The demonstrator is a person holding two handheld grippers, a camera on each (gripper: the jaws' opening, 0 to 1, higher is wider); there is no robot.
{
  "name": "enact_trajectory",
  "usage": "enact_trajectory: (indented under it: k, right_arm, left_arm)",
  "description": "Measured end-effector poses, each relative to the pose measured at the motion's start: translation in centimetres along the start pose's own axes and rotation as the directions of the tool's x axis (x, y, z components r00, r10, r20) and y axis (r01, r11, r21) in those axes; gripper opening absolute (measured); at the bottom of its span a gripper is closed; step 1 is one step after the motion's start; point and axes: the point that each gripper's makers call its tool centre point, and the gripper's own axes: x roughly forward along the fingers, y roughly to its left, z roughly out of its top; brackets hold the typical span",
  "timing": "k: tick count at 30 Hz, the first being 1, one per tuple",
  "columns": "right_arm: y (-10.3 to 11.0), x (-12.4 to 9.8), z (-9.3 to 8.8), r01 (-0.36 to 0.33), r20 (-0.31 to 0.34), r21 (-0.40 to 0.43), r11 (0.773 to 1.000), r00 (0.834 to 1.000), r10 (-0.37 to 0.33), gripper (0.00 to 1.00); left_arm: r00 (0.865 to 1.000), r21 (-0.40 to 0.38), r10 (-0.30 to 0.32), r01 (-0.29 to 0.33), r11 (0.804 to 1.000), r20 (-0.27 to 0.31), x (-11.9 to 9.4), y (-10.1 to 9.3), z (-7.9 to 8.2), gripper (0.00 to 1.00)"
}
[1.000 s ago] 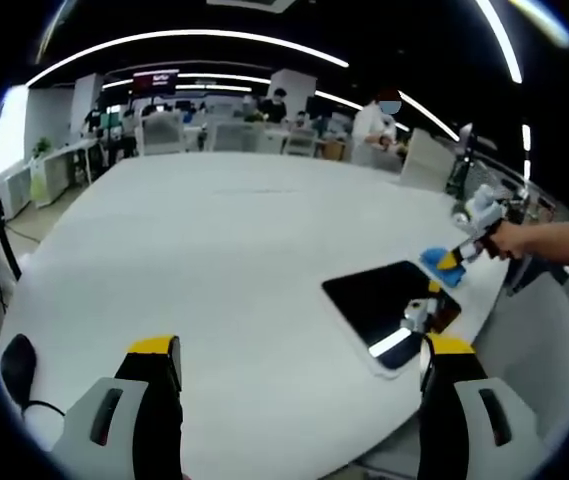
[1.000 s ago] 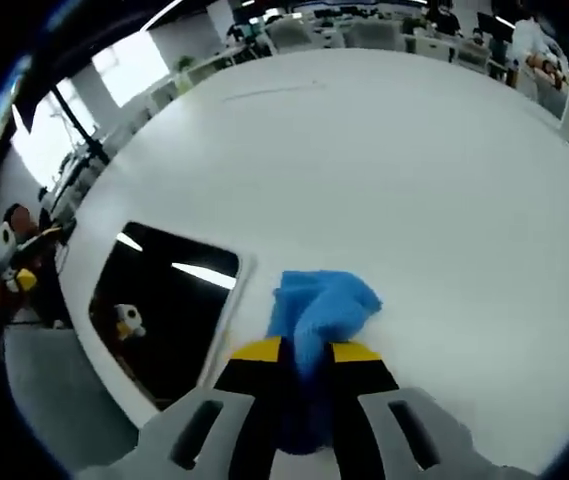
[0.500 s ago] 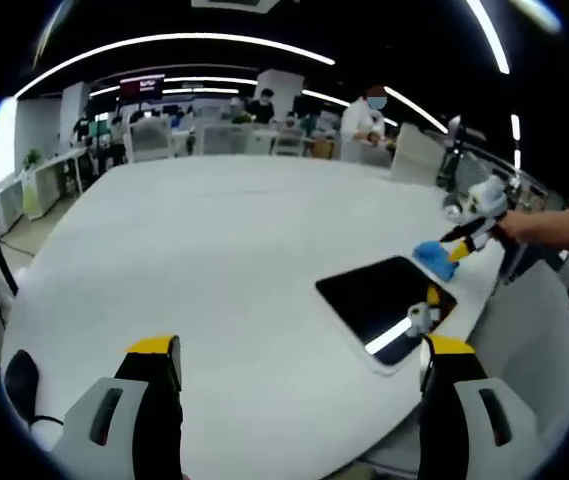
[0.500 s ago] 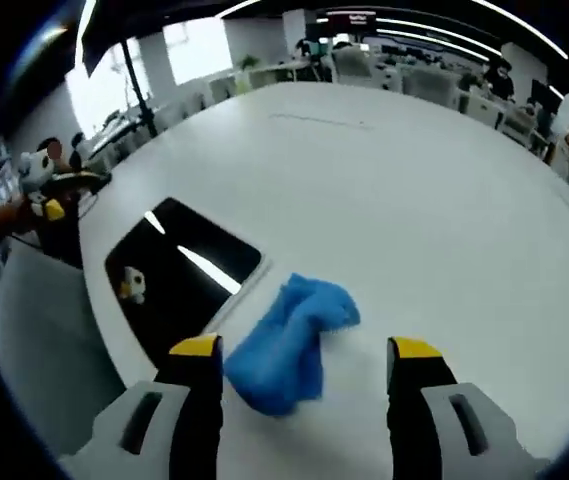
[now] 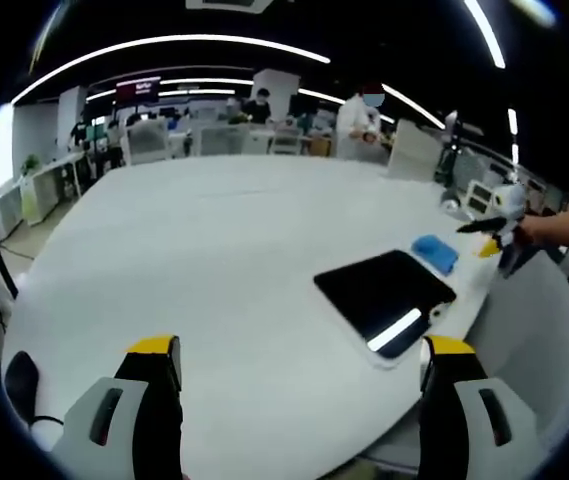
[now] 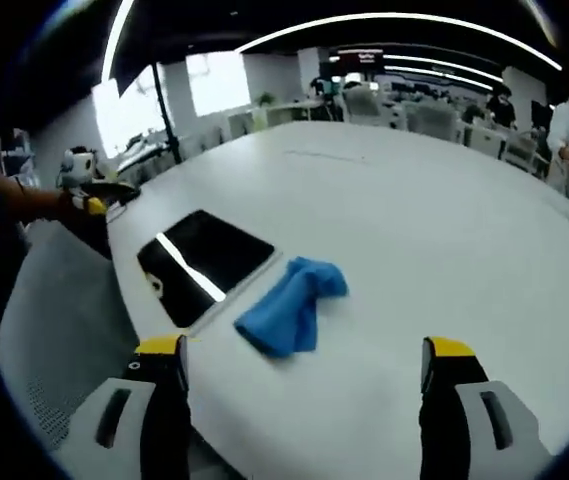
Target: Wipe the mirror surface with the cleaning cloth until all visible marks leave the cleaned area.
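The dark mirror point(image 5: 384, 294) lies flat near the right edge of the white table point(image 5: 214, 230). The blue cleaning cloth point(image 5: 434, 252) rests crumpled on the table, touching the mirror's far side. My left gripper point(image 5: 301, 350) hovers open over the near table with nothing between its fingers. A hand holds my right gripper point(image 5: 480, 238) just past the cloth. In the right gripper view the cloth point(image 6: 289, 305) lies free beside the mirror point(image 6: 204, 262). The right gripper point(image 6: 304, 350) is open and stands back from the cloth. Bright light strips reflect in the mirror.
A black cable and a dark object point(image 5: 19, 372) sit at the table's near left edge. A grey mesh chair point(image 6: 54, 320) stands off the table by the mirror. Desks, chairs and people point(image 5: 264, 130) fill the far room. The table's middle point(image 6: 444, 230) is bare white.
My right gripper opened, let go of the blue cloth and pulled back. The cloth now lies on the table beside the mirror. The left gripper has barely moved.
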Motion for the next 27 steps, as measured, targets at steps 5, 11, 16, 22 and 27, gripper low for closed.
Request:
enact_trajectory:
  k: [5, 11, 16, 22, 27]
  right_arm:
    - [0.2, -1.3, -0.8, -0.005, 0.046, 0.001, 1.000, 0.999, 0.005, 1.00]
    - [-0.3, -2.3, -1.3, 0.025, 0.060, 0.010, 1.000, 0.998, -0.025, 1.00]
    - [-0.5, -2.5, -1.2, 0.034, 0.061, 0.020, 0.999, 0.997, -0.036, 1.00]
    - [-0.5, -2.6, -0.9, 0.036, 0.063, 0.026, 0.999, 0.997, -0.038, 1.00]
    - [-0.7, -2.6, -0.9, 0.038, 0.068, 0.041, 0.998, 0.997, -0.041, 1.00]
  left_arm:
    - [1.000, 0.020, -0.004, 0.004, 1.000, 0.001, 0.0, -0.3, 0.0, 1.00]
    - [1.000, 0.014, -0.002, 0.002, 1.000, -0.003, -0.6, -0.1, -0.4, 1.00]
    - [1.000, 0.042, -0.012, 0.013, 0.999, -0.019, -0.8, -0.1, -0.7, 1.00]
    - [1.000, 0.040, -0.025, 0.025, 0.999, 0.007, -0.8, -0.2, 0.0, 1.00]
    - [0.999, 0.050, -0.037, 0.038, 0.998, -0.010, -0.3, -0.6, -0.2, 1.00]
